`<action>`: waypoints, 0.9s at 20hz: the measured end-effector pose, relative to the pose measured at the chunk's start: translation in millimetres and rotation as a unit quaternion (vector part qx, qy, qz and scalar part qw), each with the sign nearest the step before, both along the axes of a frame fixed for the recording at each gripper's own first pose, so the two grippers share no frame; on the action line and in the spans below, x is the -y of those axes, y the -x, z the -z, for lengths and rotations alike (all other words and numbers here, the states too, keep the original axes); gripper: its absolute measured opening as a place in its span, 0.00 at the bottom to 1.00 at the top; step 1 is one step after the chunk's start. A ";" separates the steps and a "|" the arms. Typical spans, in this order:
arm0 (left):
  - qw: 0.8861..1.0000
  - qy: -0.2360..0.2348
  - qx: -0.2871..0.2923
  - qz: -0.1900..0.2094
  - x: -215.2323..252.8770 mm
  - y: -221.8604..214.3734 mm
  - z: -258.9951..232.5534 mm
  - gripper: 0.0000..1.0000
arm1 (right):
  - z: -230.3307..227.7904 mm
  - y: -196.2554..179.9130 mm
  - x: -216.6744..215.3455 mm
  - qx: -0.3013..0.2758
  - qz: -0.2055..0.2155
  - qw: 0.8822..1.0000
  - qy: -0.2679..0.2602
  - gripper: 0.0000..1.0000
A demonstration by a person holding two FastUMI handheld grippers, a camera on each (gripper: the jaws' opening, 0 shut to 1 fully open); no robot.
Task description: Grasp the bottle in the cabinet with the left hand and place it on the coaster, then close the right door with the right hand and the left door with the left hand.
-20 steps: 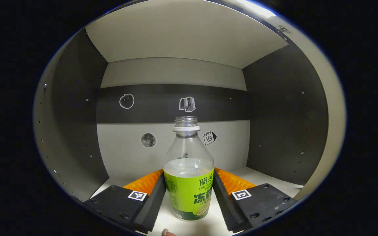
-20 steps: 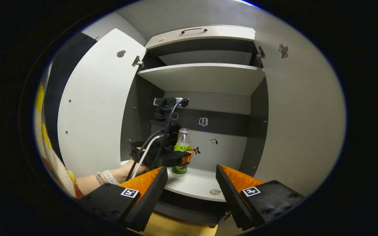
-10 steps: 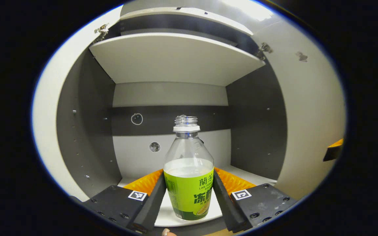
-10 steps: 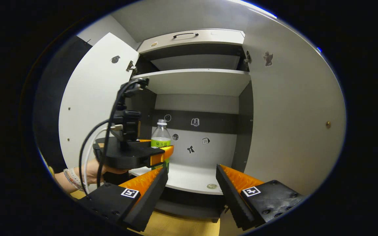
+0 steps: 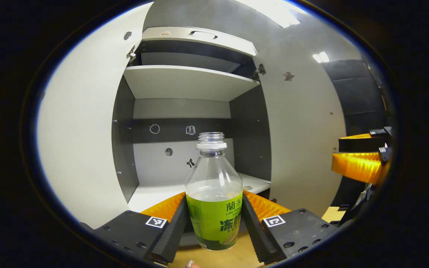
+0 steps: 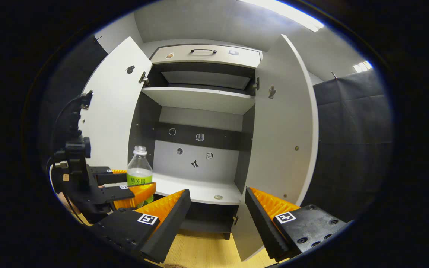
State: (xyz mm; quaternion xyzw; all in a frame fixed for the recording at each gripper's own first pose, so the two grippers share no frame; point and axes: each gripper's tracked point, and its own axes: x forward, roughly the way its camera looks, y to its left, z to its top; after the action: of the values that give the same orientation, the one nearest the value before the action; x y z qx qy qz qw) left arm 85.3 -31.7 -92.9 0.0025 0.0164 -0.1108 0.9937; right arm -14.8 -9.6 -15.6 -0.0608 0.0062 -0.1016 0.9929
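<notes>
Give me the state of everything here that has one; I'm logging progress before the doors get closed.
bottle: uncapped, upright, partly filled, out of the cabinet.
left gripper: shut on the bottle.
right gripper: open, holding nothing.
left door: open.
right door: open.
top drawer: closed.
cabinet shelf: bare but for a small round thing near its front edge.

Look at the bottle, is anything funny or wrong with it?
One thing stands out: the bottle has no cap, its threaded neck is open, and there is liquid inside. The left hand-held gripper holds it upright, so nothing has spilled. Both cabinet doors stand open, as the task expects.
</notes>
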 end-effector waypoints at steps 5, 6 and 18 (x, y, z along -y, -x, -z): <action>1.000 0.027 -0.004 0.008 29.9 64.1 55.9 0.79 | -4.5 33.3 18.4 -0.006 0.040 0.999 -0.002 0.98; 0.999 0.033 -0.004 0.013 39.7 73.6 68.2 0.79 | -2.7 36.2 22.7 -0.009 0.045 0.999 -0.009 0.98; 0.999 0.026 0.002 0.021 113.4 129.9 174.2 0.79 | 51.7 31.0 47.0 -0.040 0.006 0.999 -0.003 0.98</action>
State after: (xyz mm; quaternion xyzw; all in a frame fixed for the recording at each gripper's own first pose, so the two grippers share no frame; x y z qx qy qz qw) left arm -44.6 -145.1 -267.1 -0.0223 0.0114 -0.1319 0.9910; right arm -45.8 -56.6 -67.3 -0.0618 0.0466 -0.1051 0.9914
